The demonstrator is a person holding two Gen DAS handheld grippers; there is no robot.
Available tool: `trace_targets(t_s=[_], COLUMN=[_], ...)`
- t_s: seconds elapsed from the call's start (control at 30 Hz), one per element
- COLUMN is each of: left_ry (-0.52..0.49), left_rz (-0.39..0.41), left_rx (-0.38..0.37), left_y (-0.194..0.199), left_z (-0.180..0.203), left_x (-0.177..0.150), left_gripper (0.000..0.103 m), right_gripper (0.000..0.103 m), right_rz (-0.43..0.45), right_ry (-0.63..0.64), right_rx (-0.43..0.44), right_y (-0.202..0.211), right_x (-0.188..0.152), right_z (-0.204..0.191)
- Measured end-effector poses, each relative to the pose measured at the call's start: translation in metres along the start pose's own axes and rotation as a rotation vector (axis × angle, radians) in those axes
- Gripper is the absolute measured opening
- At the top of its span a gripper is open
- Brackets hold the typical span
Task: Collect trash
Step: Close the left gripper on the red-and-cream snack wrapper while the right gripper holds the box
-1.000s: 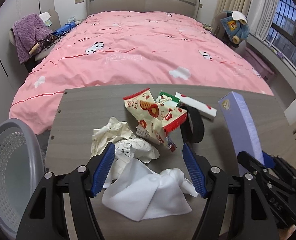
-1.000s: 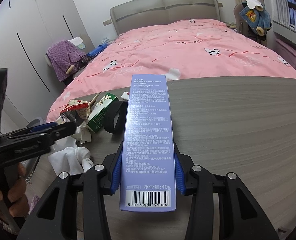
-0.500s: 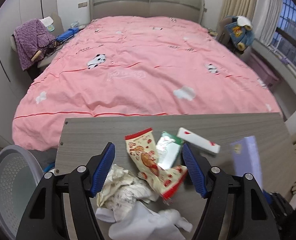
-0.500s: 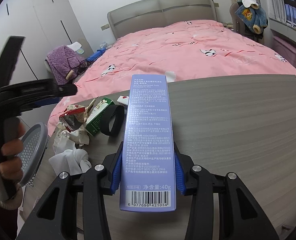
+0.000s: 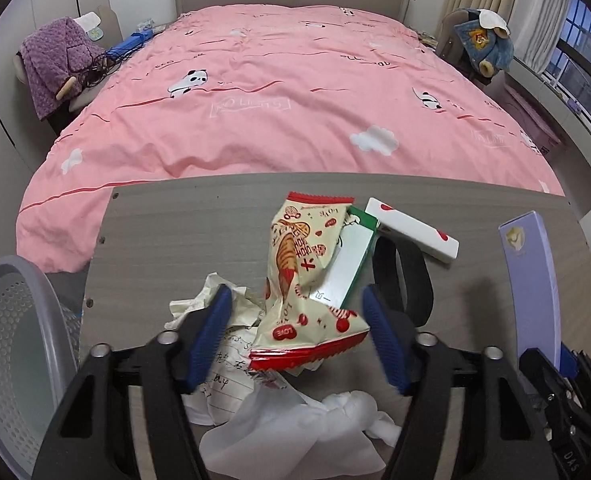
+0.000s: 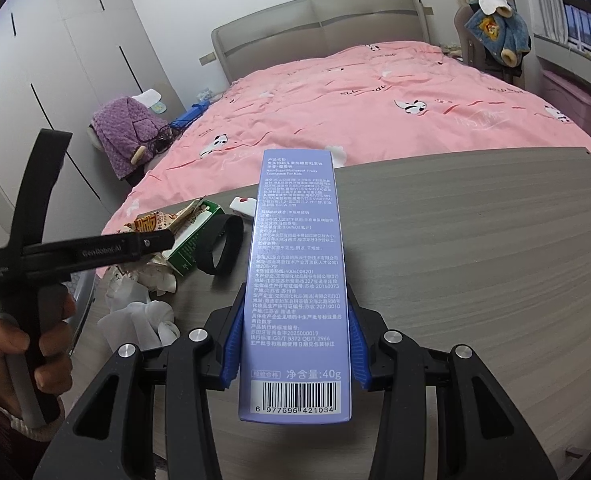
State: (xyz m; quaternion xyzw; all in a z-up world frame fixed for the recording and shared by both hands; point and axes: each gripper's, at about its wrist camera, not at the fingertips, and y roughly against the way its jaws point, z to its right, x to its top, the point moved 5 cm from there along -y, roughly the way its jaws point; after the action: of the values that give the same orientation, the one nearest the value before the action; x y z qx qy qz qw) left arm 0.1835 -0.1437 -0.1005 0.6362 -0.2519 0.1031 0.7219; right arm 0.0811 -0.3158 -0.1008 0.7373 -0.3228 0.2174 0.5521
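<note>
A pile of trash lies on the grey table [image 5: 183,232]: a red-and-cream snack wrapper [image 5: 299,264], a green carton [image 5: 347,268], a white box [image 5: 411,232], a black band [image 5: 419,276], crumpled paper [image 5: 199,304] and white tissue [image 5: 295,432]. My left gripper [image 5: 297,336] hangs over the pile, its jaws closing with the wrapper's lower end between them. The left pad still stands clear of the wrapper. My right gripper [image 6: 295,344] is shut on a tall purple toothpaste box [image 6: 295,260], held upright above the table.
A grey mesh bin [image 5: 11,344] stands off the table's left edge. Beyond the table lies a bed with a pink cover [image 5: 287,100]. A hand [image 6: 23,352] holds the left gripper's handle in the right wrist view. The table's right half [image 6: 475,260] is bare wood.
My left gripper shifted from over the white tissue to over the snack wrapper, and its jaws have narrowed. The right gripper and its purple box stayed put.
</note>
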Motion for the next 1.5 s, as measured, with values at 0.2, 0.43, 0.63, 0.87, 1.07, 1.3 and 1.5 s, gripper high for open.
trace_targets(t_s=[0.2,0.43,0.63,0.87,1.07,1.3,1.5], left_ry=[0.005,-0.003,-0.016,-0.029,-0.027,-0.033,-0.020], left_rz=[-0.001,0.025,0.057,0.099,0.131,0.156,0.175], left_rx=[-0.022,-0.035,-0.027,-0.027,-0.052,-0.061,-0.064], left_y=[-0.002,0.007,0.021,0.045,0.066,0.088,0.105], left_z=[0.001,0.002,0.003,0.000,-0.007,-0.021,-0.039], left_x=[0.000,-0.001,-0.007,-0.017,-0.027,-0.040,-0.052], left_gripper=[0.042,0.039,0.039,0.039,0.039,0.039,0.039], right_gripper=[0.043,0.043,0.043,0.043,0.042,0.043,0.042], right_rz=[-0.003,-0.003,-0.001,0.006,-0.002,0.006,0.007], right_ry=[0.001,0.002,0.006,0.018,0.034,0.034,0.068], right_rx=[-0.004,-0.003,-0.007,-0.016,-0.035,-0.037,-0.028], right_y=[0.001,0.001,0.002,0.011,0.015,0.023,0.027], right_x=[0.000,0.000,0.001,0.003,0.000,-0.003,-0.007], right_z=[0.000,-0.001,-0.003,-0.011,-0.020,-0.032,-0.059])
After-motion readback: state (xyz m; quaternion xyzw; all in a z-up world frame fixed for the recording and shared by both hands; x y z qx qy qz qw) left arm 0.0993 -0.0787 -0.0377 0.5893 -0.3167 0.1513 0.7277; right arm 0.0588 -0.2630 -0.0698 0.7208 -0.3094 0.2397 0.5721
